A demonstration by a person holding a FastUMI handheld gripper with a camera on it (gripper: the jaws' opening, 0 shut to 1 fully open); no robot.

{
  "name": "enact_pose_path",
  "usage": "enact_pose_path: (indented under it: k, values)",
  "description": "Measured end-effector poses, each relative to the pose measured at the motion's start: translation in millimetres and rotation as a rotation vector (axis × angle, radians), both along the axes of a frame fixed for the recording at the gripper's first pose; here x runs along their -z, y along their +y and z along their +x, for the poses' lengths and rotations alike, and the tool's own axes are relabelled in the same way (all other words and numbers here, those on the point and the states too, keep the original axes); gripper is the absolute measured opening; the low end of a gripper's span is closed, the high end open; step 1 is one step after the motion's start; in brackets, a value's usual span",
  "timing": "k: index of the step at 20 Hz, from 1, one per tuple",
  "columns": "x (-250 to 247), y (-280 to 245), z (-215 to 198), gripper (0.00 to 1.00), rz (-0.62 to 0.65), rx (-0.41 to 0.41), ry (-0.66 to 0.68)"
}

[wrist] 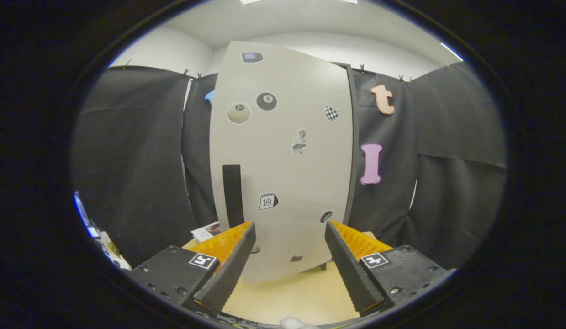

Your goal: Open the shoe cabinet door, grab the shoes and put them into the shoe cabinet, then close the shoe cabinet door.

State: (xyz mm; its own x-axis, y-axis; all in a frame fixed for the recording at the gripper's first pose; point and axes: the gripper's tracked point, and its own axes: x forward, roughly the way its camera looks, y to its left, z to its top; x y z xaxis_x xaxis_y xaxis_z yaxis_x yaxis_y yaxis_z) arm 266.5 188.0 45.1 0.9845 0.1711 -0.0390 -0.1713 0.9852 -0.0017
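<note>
I hold the gripper point(289, 256) with its fingers spread wide and nothing between them, pointed at the shoe cabinet point(283, 160) just ahead. The cabinet stands upright on the pale floor point(283, 297), and its door point(301, 183) looks shut, a flat grey panel dotted with stickers. The one place I see to take hold is the dark vertical handle point(232, 194) on the left part of the door, just above my left finger point(228, 269). I judge the door to be a stiff, light board that swings on hinges at the side away from the handle, so pinching the handle and pulling outward in an arc should work. The panel face itself looks smooth and offers no grip. I would clamp across the handle's narrow width. To the left of the cabinet's foot lies some printed paper point(207, 230). I cannot make out the shoes from here.
</note>
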Motion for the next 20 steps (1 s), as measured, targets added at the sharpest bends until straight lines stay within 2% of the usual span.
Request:
enact_pose_path:
  k: [8, 20]
  values:
    - [-9, 2, -55, 1.0, 0.019, 0.017, -0.043]
    - [15, -22, -110, 1.0, 0.028, 0.086, -0.034]
